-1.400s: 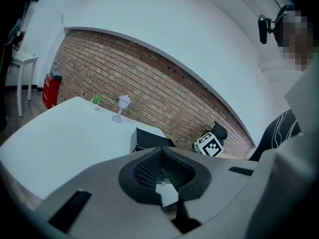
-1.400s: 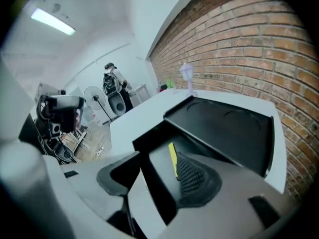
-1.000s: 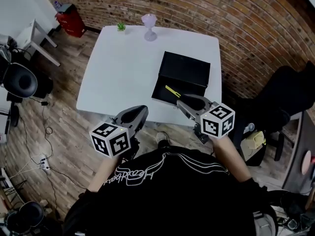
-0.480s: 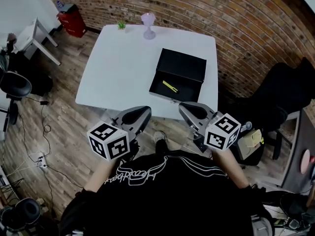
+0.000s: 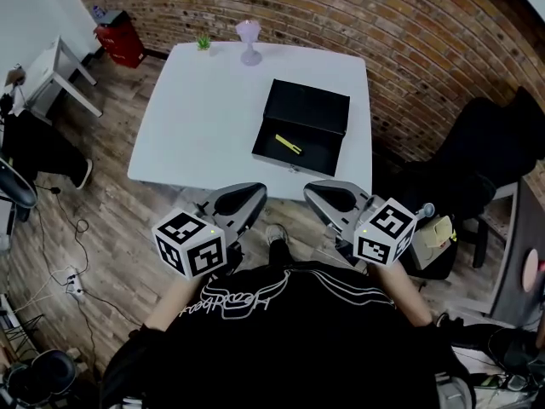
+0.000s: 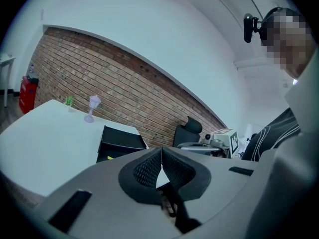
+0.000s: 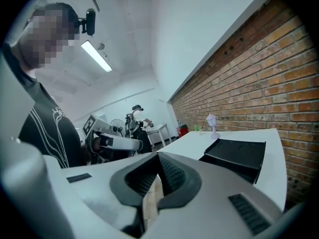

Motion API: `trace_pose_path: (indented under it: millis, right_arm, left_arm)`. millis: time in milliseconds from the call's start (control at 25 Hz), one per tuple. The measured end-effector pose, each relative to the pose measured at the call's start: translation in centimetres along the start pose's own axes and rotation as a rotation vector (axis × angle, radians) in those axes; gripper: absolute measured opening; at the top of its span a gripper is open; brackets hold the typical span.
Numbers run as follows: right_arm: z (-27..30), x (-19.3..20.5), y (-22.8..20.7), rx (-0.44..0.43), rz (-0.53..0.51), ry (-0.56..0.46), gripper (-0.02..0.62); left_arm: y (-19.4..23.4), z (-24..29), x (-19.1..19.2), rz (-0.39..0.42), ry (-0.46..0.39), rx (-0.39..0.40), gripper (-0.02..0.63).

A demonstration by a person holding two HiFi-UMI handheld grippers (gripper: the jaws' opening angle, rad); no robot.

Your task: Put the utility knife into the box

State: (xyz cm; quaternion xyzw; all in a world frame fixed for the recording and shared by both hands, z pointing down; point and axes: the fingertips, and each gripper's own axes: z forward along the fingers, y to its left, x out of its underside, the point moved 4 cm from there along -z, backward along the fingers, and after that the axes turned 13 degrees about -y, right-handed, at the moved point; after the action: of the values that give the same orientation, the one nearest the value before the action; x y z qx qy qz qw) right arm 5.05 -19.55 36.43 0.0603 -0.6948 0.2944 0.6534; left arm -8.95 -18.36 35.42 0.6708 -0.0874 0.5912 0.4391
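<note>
Your left gripper [image 5: 241, 196] and right gripper [image 5: 330, 196] are both closed with nothing between the pads. Each gripper's own view shows the ribbed pads meeting at the tips, and both are held side by side off the near edge of the white table [image 5: 204, 118], close in front of your chest. The yellow utility knife [image 5: 288, 145] lies inside the open black box [image 5: 317, 156] — on its floor, towards the left, lid open on the far side — and the box sits on the table's right half, well apart from both grippers.
</note>
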Motion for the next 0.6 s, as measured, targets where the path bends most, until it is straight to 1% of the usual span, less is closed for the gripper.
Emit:
trace_pose_path:
  millis: [240, 600]
  right_arm:
    - [-0.5, -0.1, -0.3, 0.016, 0.009, -0.013, 0.002]
    - [-0.2, 0.1, -1.1, 0.003, 0.022, -0.017, 0.002]
  left_arm:
    - [-0.4, 0.7, 0.0, 0.017, 0.016, 0.024, 0.032]
    - [0.2, 1.4, 0.4, 0.014, 0.047, 0.014, 0.032]
